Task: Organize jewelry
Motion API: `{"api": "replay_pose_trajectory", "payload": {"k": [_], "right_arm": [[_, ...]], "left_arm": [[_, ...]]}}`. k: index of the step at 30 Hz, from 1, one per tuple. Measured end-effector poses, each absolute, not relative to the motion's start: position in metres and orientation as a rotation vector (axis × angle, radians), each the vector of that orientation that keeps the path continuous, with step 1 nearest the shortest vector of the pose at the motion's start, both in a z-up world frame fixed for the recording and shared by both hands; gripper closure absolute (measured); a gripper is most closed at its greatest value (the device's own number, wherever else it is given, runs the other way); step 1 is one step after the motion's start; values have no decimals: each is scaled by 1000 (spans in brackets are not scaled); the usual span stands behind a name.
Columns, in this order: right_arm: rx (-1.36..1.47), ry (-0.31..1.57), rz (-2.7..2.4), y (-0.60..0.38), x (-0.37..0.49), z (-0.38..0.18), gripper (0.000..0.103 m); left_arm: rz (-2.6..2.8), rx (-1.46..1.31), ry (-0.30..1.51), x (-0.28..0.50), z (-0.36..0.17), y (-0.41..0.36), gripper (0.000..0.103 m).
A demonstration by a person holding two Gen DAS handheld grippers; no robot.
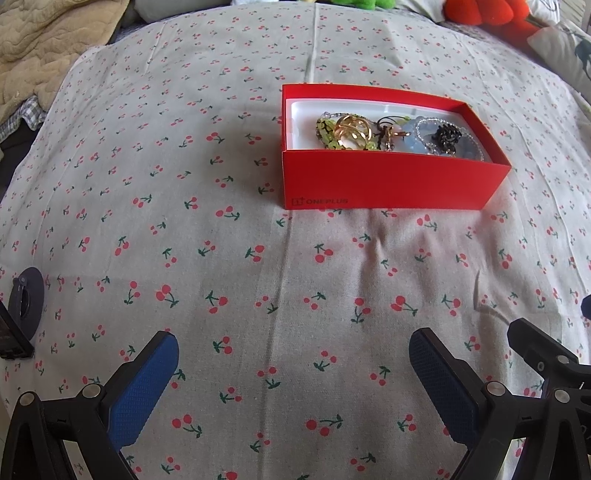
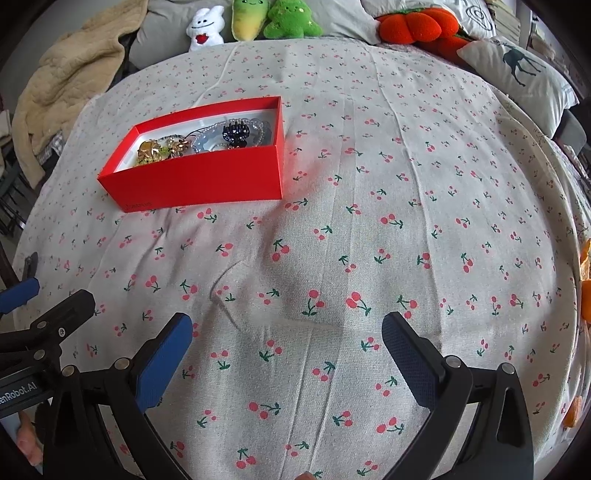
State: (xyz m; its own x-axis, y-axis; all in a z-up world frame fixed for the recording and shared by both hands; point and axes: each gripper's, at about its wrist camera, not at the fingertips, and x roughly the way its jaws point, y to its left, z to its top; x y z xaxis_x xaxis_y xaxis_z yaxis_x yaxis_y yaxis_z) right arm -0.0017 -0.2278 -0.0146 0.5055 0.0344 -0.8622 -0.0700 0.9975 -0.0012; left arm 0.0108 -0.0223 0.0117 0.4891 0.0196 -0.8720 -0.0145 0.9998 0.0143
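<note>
A red cardboard box (image 1: 384,177) (image 2: 207,181) stands on the cherry-print cloth (image 1: 258,258) (image 2: 369,240). Inside lie several pieces of jewelry: gold rings and a green beaded piece (image 1: 345,133) (image 2: 151,151), a pale blue beaded bracelet (image 1: 417,138) (image 2: 207,138), and a black hair claw (image 1: 448,136) (image 2: 236,134). My left gripper (image 1: 293,347) hovers open over bare cloth well in front of the box. My right gripper (image 2: 286,330) is also open, in front and to the right of the box, nothing between its pads. The right gripper's side shows at the left wrist view's right edge.
A beige quilted blanket (image 2: 62,85) is heaped at the far left. Plush toys (image 2: 273,18) and an orange plush (image 2: 417,26) line the back. A deer-print pillow (image 2: 517,77) lies far right. A dark round object (image 1: 27,299) and a phone-like slab (image 1: 11,339) sit near left.
</note>
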Motion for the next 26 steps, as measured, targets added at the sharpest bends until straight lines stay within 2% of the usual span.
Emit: {"api": "replay_pose_trajectory", "payload": {"k": [20,26], "right_arm": [[-48,1045,36,-232,1,-21,0],[-63,1028,-29,-235,17,-36,0]], "left_arm": [[33,6,1080,19,2,-23,1],[17,-28,1030,36,-12,-20,1]]}}
